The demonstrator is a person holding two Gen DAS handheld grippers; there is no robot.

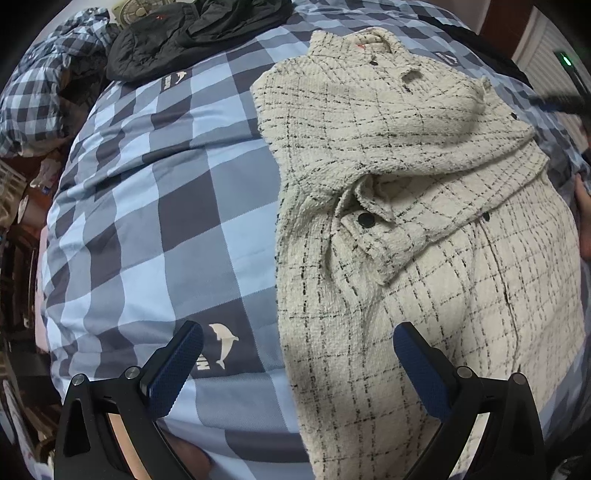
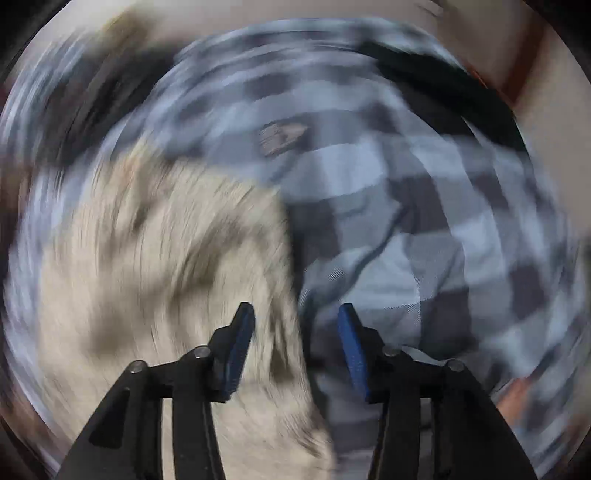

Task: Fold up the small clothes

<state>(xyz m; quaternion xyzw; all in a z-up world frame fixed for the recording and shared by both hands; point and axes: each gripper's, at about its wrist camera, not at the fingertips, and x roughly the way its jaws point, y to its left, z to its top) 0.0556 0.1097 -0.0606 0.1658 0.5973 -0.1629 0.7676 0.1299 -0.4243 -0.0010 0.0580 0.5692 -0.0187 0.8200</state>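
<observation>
Both grippers, left [image 1: 297, 354] and right [image 2: 295, 328], hang released over the cream jacket [image 1: 406, 206]; grasp the hem corners evenly, then fold toward the collar [image 1: 369, 40].

Home bedroom: a bed [image 1: 155, 206] with checked blue bedding, a rumpled pillow [image 1: 48, 92], dark clothes [image 1: 184, 37], and a fan [image 1: 135, 13] behind.
</observation>
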